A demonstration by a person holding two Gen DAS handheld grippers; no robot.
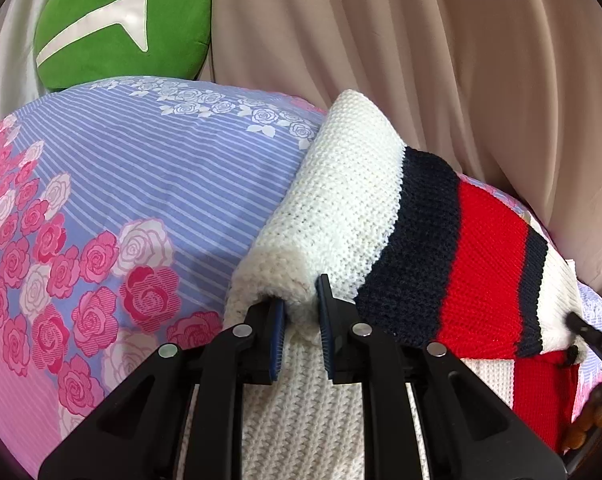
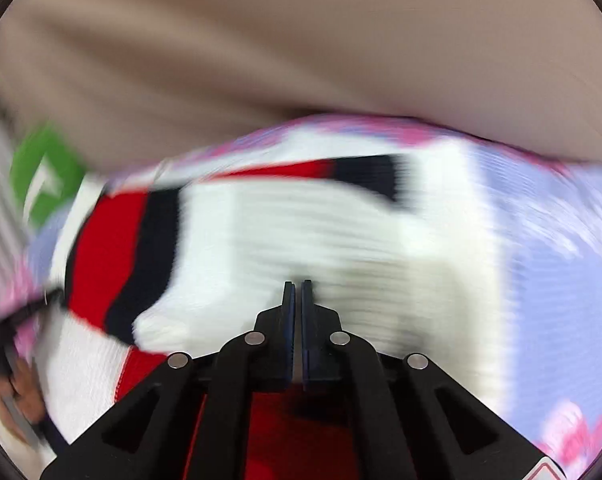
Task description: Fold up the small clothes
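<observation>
A white knitted sweater (image 1: 341, 200) with navy and red stripes lies partly folded over on a flowered bed sheet (image 1: 141, 184). My left gripper (image 1: 301, 292) is shut on a rolled white fold of it, which bulges between the blue pads. At the far right edge of the left wrist view, my right gripper (image 1: 572, 334) has the white hem corner between its dark fingers. The right wrist view is badly blurred. There the right gripper (image 2: 298, 283) shows its fingers almost together over the sweater (image 2: 301, 232), with red knit under its body. The left gripper (image 2: 25, 312) is at the far left.
A green cushion (image 1: 121, 28) rests at the far left end of the bed. A beige curtain (image 1: 421, 60) hangs close behind it. A person's hand (image 1: 589, 420) holds the right gripper, and another hand (image 2: 17, 396) shows at the left in the right wrist view.
</observation>
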